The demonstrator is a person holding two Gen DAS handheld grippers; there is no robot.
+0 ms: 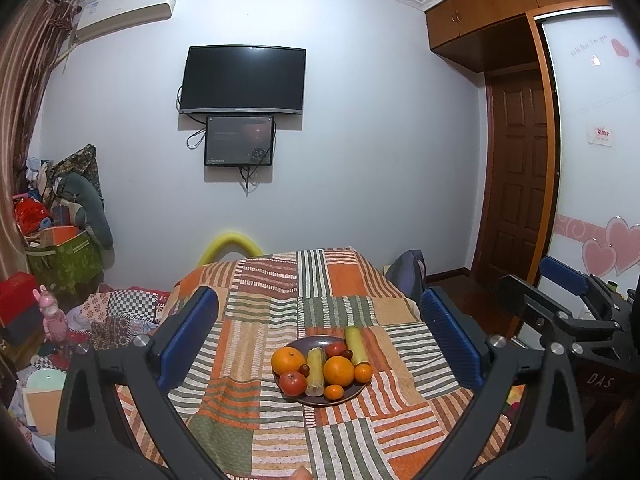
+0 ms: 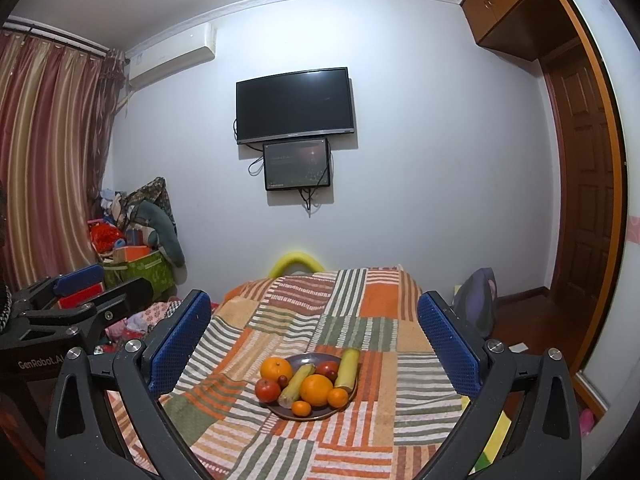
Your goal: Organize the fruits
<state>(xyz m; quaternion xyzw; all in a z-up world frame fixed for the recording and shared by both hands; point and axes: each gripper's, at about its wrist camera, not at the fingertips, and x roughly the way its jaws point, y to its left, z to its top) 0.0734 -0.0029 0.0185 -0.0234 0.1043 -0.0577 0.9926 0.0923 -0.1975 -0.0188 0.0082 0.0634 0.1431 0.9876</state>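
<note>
A dark round plate (image 1: 354, 394) (image 2: 308, 358) sits on a patchwork-cloth table (image 1: 280, 304) (image 2: 352, 320). On it lie two large oranges (image 1: 338, 370) (image 2: 316, 389), small tangerines (image 1: 333, 392) (image 2: 301, 408), red apples (image 1: 292, 383) (image 2: 267, 390), small dark red fruits (image 1: 305, 369) and two yellow-green cane pieces (image 1: 315, 372) (image 2: 347, 368). My left gripper (image 1: 320, 340) is open and empty, above and in front of the plate. My right gripper (image 2: 314, 344) is open and empty, likewise held back from the plate. Each gripper shows at the edge of the other's view.
A TV (image 1: 243, 80) and a small screen (image 1: 239, 141) hang on the far wall. Piled bags and boxes (image 1: 60, 240) fill the left corner. A wooden door (image 1: 516, 176) and wardrobe stand at right. A yellow foam arc (image 1: 230, 246) is behind the table.
</note>
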